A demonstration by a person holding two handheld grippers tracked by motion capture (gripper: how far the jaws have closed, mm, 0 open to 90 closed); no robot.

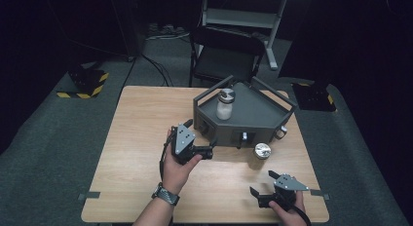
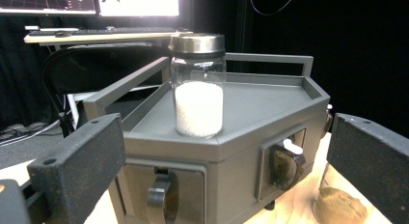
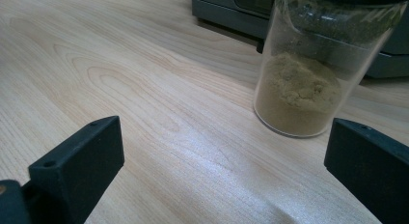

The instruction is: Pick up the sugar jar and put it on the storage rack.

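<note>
Overhead: my left gripper (image 1: 207,151) sits spread at the grey stand (image 1: 253,120); my right gripper (image 1: 260,184) waits, jaws apart, near the brown-powder jar (image 1: 262,154) on the table (image 1: 136,138).
Left gripper view: white-powder jar (image 2: 198,86) upright atop the stand.
Right gripper view: jaws empty, brown-powder jar just ahead.

Table (image 1: 141,138): pale wood-grain top, smooth, slight sheen; grey rack (image 2: 270,103): matt, painted-metal look; jar of white powder (image 2: 198,86): clear glossy glass, brushed metal lid; jar of tan powder (image 3: 308,64): clear glossy wall, coarse clumpy contents; left gripper (image 2: 217,166), right gripper (image 3: 222,171): black jaws, matt, finely grained pads.
</note>
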